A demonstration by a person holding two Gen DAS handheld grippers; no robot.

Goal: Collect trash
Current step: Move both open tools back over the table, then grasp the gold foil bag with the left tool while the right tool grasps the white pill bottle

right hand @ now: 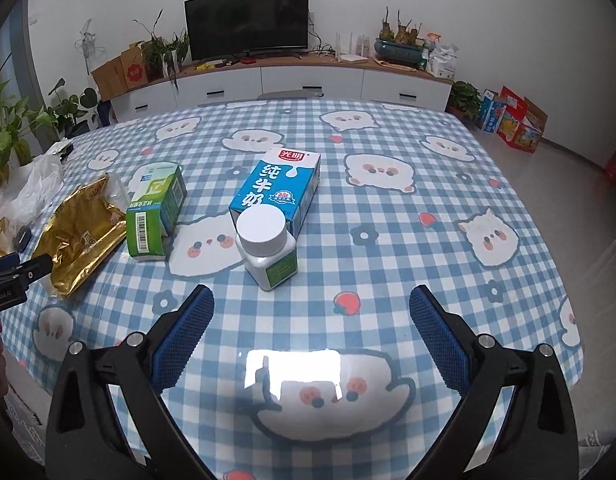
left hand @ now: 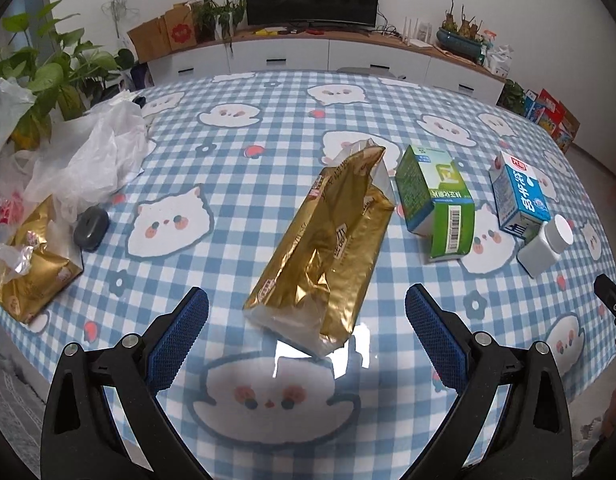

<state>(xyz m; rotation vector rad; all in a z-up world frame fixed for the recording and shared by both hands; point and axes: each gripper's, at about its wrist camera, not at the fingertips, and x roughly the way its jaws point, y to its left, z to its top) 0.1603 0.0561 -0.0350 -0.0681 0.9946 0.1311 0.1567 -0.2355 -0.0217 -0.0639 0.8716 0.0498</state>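
Left wrist view shows the left gripper (left hand: 306, 312) with jaws spread wide, the crumpled gold wrapper (left hand: 321, 246) lying on the counter (left hand: 268, 128) just ahead, its near end between the jaws; best to ease lower and pinch that near end squarely, since foil slips. Right gripper (right hand: 311, 312), jaws likewise spread and empty, faces the white bottle (right hand: 268, 248) just ahead, slightly left of centre.

Bright, glary tabletop (left hand: 228, 128); perhaps overhead light.

Both wrist views face forward, close — sharing the table (left hand: 268, 120).
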